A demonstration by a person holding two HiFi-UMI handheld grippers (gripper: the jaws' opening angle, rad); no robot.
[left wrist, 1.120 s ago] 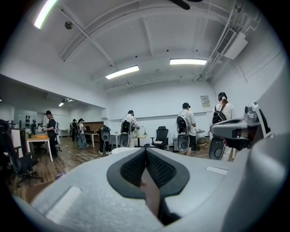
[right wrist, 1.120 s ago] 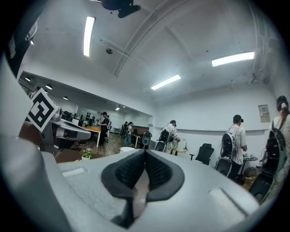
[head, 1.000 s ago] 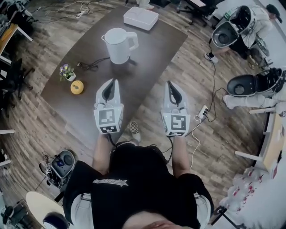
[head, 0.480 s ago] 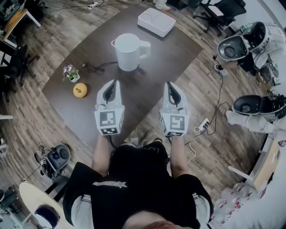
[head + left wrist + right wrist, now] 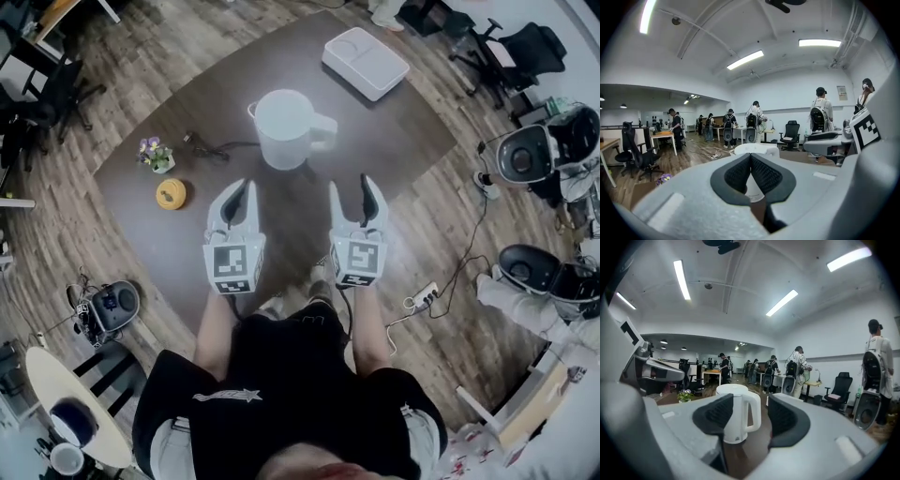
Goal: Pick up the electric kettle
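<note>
near the middle of the dark desk (image 5: 178, 253) stood the white electric kettle (image 5: 284, 129), upright, its handle (image 5: 324, 125) turned toward the person's right. the right gripper (image 5: 355, 190) hung short of it, jaws just opened wide and empty, the handle framed between them. it would do best to go straight in and close squarely round the handle. the left gripper (image 5: 235, 190) had its jaws pressed together on nothing.

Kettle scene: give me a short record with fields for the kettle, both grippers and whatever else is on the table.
kettle: white, upright on the table, untouched
left gripper: shut, empty, short of the kettle
right gripper: jaws have just been opening, nothing between them
also on table: white box, yellow round object, small flower pot, cable
</note>
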